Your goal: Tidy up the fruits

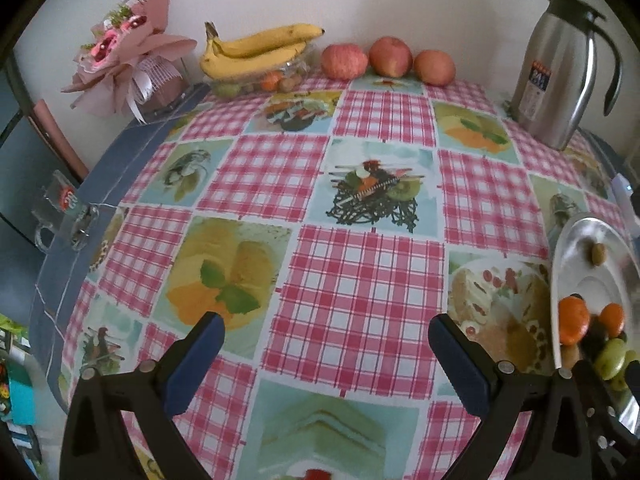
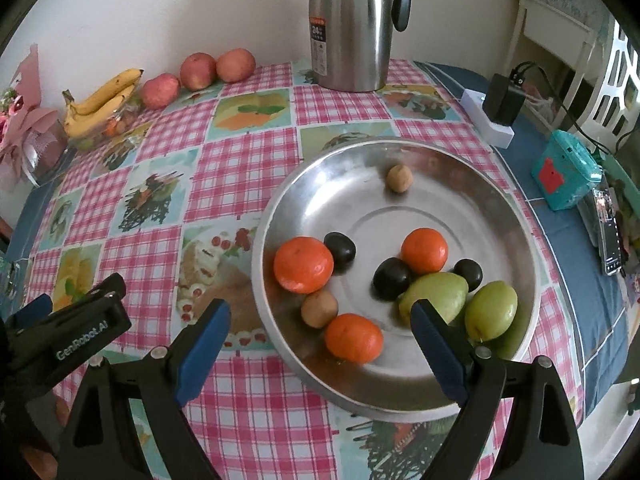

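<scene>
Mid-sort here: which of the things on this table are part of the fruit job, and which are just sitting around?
Job: steel plate holding oranges, dark plums, green fruits and small brown fruits; bananas; apples.
Bystanders: thermos jug, bouquet, power strip, teal box.

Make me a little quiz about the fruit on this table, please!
1. How many oranges lie in the metal plate?
2. True or false: the right gripper is holding a fruit.
3. What lies left of the three apples by the wall: A) bananas, B) grapes, C) a melon?

Key:
1. Three.
2. False. Its jaws are open and empty.
3. A.
</scene>
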Demonstrator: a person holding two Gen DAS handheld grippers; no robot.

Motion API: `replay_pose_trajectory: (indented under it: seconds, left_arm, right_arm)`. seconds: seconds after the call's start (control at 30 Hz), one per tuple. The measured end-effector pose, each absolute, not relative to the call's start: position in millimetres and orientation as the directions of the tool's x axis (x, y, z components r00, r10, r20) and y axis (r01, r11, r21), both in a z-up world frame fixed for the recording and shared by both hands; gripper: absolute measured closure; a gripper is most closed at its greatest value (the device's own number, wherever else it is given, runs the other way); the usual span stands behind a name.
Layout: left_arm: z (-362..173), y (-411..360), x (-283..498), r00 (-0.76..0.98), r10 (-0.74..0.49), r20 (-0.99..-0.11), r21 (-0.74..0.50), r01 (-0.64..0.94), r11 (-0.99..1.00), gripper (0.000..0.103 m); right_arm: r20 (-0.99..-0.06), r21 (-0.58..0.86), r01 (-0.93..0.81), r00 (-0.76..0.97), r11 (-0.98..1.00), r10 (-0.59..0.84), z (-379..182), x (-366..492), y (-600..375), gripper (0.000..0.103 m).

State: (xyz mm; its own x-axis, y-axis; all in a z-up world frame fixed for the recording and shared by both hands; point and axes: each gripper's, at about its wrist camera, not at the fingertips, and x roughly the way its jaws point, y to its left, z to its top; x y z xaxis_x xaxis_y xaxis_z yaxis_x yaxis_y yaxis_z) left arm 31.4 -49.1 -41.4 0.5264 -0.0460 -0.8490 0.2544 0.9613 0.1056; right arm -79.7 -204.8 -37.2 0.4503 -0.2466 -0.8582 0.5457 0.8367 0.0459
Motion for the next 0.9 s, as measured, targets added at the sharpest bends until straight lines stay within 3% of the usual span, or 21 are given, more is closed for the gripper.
replay_pose_trajectory:
  seconds: [0.6, 0.9]
  left_arm:
    - [16.2, -23.4, -10.3, 0.610, -0.114, -0.784, 0.109, 0.315, 0.943, 0.000]
    - [13.7, -20.9, -14.1, 0.585, -0.081, -0.807, 0.163, 0.353, 0.921, 0.000]
  right_arm:
    - [-0.799, 0.040, 0.560, 0.516, 0.828, -0.310, -3.0, -111.6, -194.9, 0.012]
    - [-0.793, 0.001, 0.567, 0.502, 0.823, -0.345, 4.9, -114.6, -191.6, 0.012]
